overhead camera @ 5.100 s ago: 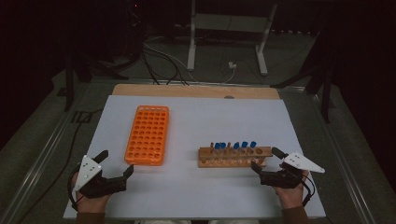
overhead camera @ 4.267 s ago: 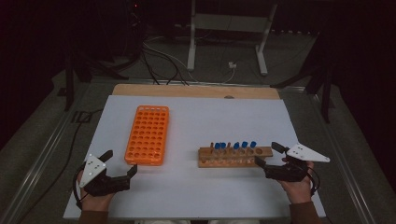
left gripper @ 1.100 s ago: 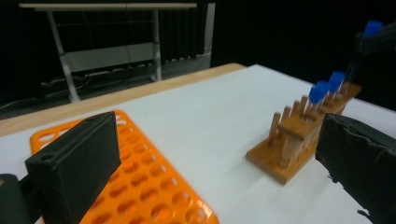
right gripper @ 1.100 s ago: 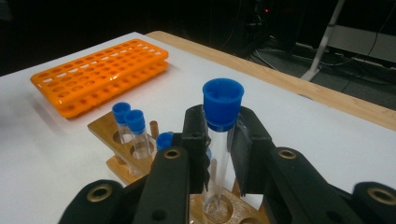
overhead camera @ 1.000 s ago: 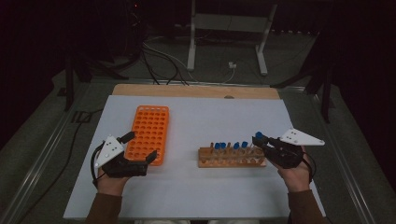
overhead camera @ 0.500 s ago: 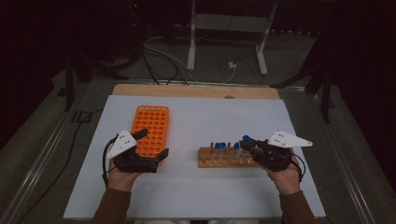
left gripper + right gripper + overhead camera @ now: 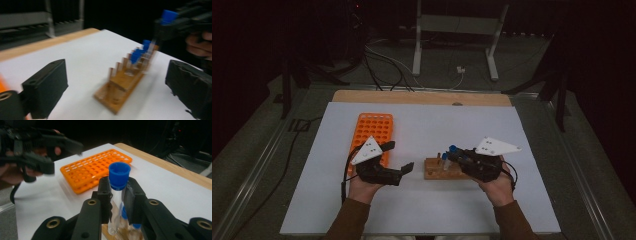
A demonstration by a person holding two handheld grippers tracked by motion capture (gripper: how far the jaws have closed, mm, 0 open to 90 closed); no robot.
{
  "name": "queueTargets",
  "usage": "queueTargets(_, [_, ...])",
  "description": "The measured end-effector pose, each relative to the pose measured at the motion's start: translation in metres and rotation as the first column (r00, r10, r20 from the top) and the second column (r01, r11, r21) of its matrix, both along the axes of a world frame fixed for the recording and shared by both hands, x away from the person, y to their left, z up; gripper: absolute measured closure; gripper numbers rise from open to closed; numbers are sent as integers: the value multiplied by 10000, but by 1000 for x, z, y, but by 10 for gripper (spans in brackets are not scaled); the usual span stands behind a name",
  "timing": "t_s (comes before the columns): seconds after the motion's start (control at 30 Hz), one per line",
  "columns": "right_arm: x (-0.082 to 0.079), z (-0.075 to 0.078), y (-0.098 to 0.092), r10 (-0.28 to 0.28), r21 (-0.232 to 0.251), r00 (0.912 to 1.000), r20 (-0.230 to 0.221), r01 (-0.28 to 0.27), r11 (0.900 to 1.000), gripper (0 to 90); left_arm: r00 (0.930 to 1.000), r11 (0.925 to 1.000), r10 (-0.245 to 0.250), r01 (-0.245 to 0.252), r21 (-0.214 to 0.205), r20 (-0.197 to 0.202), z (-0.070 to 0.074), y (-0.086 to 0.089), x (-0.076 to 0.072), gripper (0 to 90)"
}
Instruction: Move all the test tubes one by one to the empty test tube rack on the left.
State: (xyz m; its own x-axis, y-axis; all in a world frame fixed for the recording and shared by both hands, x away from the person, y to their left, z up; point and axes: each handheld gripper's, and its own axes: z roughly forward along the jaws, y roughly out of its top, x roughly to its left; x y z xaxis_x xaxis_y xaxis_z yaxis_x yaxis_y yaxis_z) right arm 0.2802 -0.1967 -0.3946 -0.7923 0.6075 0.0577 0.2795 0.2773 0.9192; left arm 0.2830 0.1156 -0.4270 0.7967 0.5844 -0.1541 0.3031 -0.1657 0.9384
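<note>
R gripper (image 7: 117, 195) clamped on blue-capped tube (image 7: 118, 195), upright, above wooden rack (image 7: 130, 233). Orange rack (image 7: 96, 168) behind; L gripper (image 7: 62, 155) upper left, blurred.

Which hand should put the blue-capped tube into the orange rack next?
The right. The right gripper already has its jaws shut on the blue-capped tube, lifted above the wooden rack. The left gripper is open and holds nothing, though it is nearer the orange rack.

No writing seems legible on anything here.
</note>
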Motion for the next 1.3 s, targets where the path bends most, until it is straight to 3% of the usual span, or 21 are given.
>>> queueTargets(0.1, [3,1,10,114,39,9999,-75,-114,9999,768,9997,9998,-220,220,-8,40,-2,-8,0,89])
queueTargets(0.13, [4,1,14,170,53,9998,-106,-169,9998,768,9995,9995,-323,323,-68,63,-2,-10,0,151])
queueTargets(0.17, [4,1,17,216,43,9997,-146,-216,9998,768,9989,9988,-475,476,-131,50,-2,-12,0,151])
queueTargets(0.33, [5,2,32,488,66,9986,-198,-487,9988,768,9971,9975,-707,706,66,281,0,-22,-2,229])
queueTargets(0.47, [7,2,41,600,126,9978,-274,-597,9981,768,9968,9971,-700,687,331,389,-1,-29,-3,385])
queueTargets(0.63, [9,3,50,720,167,9969,-329,-715,9973,767,9957,9944,-811,779,709,447,-3,-36,-2,500])
queueTargets(0.77, [9,2,55,835,176,9958,-364,-829,9964,767,9952,9938,-876,843,722,435,-3,-37,0,624])
queueTargets(1.07, [8,0,60,969,202,9943,-446,-961,9952,767,9933,9914,-1007,955,890,560,-3,-36,-2,763])
queueTargets(1.23, [8,0,60,1067,224,9933,-446,-1058,9941,760,9925,9907,-1096,1047,874,533,-3,-34,-2,778])
queueTargets(1.27, [9,0,59,1234,434,9912,-482,-1213,9917,682,9930,9908,-1057,1007,906,526,-3,-34,-2,779])
queueTargets(1.3, [9,0,59,1234,434,9912,-482,-1213,9917,682,9934,9907,-1022,970,952,515,-3,-33,-1,779])
